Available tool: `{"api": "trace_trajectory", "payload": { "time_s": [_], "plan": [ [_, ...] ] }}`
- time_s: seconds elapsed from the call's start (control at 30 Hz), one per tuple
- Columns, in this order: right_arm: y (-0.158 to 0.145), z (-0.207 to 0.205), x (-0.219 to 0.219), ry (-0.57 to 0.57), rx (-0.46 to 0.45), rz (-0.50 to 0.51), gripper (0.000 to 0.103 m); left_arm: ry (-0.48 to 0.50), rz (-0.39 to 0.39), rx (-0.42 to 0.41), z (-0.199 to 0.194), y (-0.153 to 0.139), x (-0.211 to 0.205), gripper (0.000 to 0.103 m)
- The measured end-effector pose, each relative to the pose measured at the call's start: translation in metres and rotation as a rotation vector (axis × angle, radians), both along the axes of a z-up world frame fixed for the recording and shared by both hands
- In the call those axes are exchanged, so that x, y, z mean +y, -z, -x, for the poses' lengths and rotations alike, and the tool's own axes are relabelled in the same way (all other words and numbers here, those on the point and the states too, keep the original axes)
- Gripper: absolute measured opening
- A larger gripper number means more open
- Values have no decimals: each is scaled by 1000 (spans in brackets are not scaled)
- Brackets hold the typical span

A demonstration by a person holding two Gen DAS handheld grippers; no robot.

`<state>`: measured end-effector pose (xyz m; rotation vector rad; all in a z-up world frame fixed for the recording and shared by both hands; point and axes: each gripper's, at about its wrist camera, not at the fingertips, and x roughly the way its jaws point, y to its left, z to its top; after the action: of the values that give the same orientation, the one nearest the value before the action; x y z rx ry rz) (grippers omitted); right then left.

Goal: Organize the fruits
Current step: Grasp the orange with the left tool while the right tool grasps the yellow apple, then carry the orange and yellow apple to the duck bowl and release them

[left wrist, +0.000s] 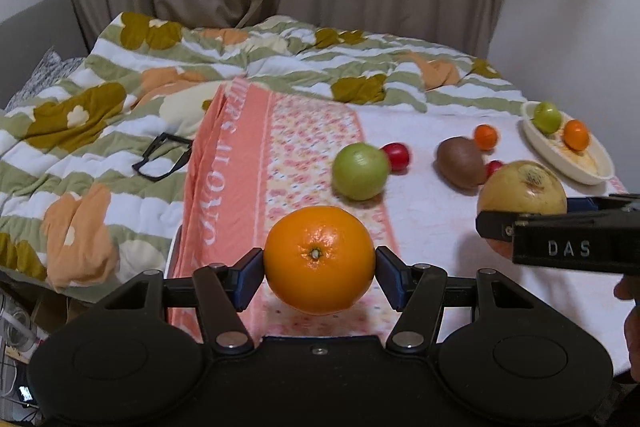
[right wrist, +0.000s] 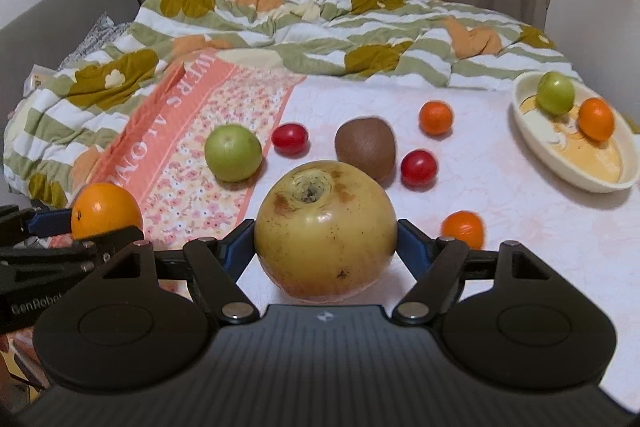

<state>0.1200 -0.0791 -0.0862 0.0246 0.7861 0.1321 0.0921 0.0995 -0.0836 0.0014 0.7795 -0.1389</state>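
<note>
From the left wrist view, we see our left gripper point(left wrist: 319, 265) with its blue fingers point(left wrist: 249, 277) pressed against both sides of a large orange point(left wrist: 319, 259), which hangs just above the pink flowered cloth point(left wrist: 304, 131) spread over the bed. Beyond it a green apple point(left wrist: 361, 171) lies on the cloth with a red cherry tomato point(left wrist: 396, 157) just behind it, and a brown kiwi point(left wrist: 460, 163) lies further right near a small orange fruit point(left wrist: 486, 136). At the far right a cream oval dish point(left wrist: 576, 171) holds a small green fruit point(left wrist: 547, 115) and a small orange one point(left wrist: 576, 135). Our right gripper point(left wrist: 560, 231) enters from the right edge, with a yellow apple point(left wrist: 522, 191) held in it. A pair of black glasses point(left wrist: 162, 157) lies on the striped quilt point(left wrist: 100, 115) at left. From the right wrist view, we see the fingers point(right wrist: 236, 255) set fairly wide and clamped on the yellow apple's flanks, the fruit raised clear of the cloth. A second red tomato point(right wrist: 418, 169) sits just right of the kiwi, and another small orange fruit point(right wrist: 463, 229) lies beside the right finger. The dish stands at the far right, well apart from the loose fruit.
</note>
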Motion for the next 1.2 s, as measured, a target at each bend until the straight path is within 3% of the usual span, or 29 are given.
{"api": "trace_trajectory", "payload": {
  "time_s": [0.3, 0.67, 1.2],
  "plan": [
    [-59, 28, -42, 94, -32, -45, 90, 87, 42, -74, 14, -50, -32, 64],
    [-99, 45, -138, 101, -100, -40, 90, 99, 55, -180, 18, -101, -119, 64],
    [-100, -8, -293, 28, -96, -12, 90, 68, 69, -156, -38, -100, -267, 64]
  ]
}}
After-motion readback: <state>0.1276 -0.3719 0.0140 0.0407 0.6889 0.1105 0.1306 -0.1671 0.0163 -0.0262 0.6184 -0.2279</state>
